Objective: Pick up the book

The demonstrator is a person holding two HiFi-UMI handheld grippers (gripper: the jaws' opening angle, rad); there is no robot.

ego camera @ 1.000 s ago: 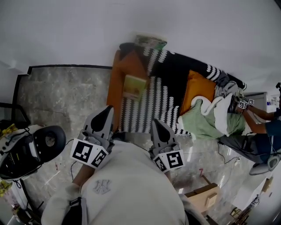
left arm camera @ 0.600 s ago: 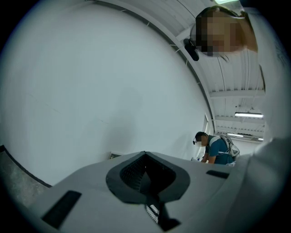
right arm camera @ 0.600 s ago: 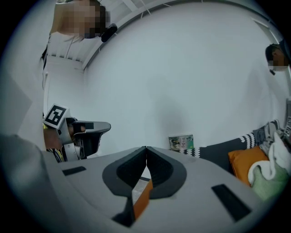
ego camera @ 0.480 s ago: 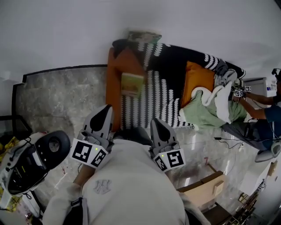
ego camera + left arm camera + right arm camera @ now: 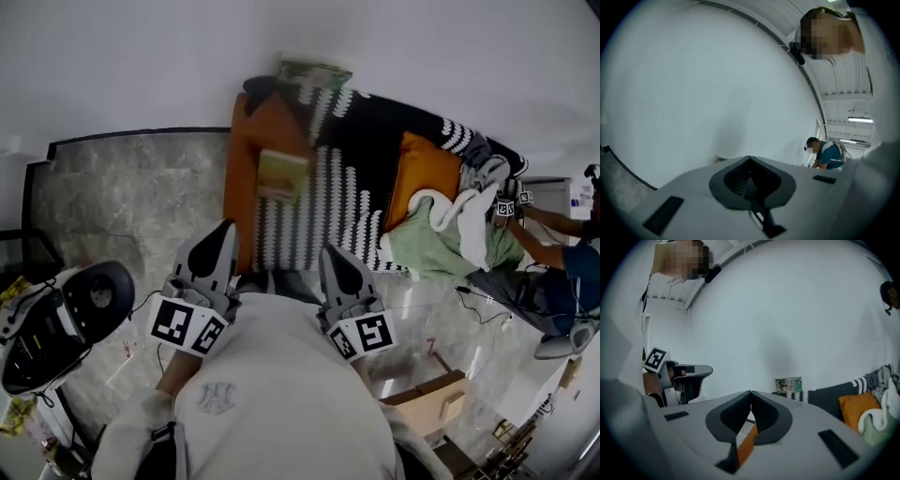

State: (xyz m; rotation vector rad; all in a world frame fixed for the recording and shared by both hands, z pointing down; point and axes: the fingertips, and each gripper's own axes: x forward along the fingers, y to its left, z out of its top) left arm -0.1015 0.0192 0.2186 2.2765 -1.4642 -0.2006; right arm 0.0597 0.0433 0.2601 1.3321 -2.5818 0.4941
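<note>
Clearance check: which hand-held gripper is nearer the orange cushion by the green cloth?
Right. The right hand-held gripper sits below-left of the orange cushion; the left hand-held gripper is farther left.

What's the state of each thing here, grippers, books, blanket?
left gripper: shut, empty.
right gripper: shut, empty.
yellow-green book: closed, lying flat on the sofa, untouched.
second book: upright, behind the sofa.
green blanket: crumpled.

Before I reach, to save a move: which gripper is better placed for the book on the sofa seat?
Probably the left gripper: in the head view its tip sits slightly nearer the book than the right gripper does. Both have shut jaws.
</note>
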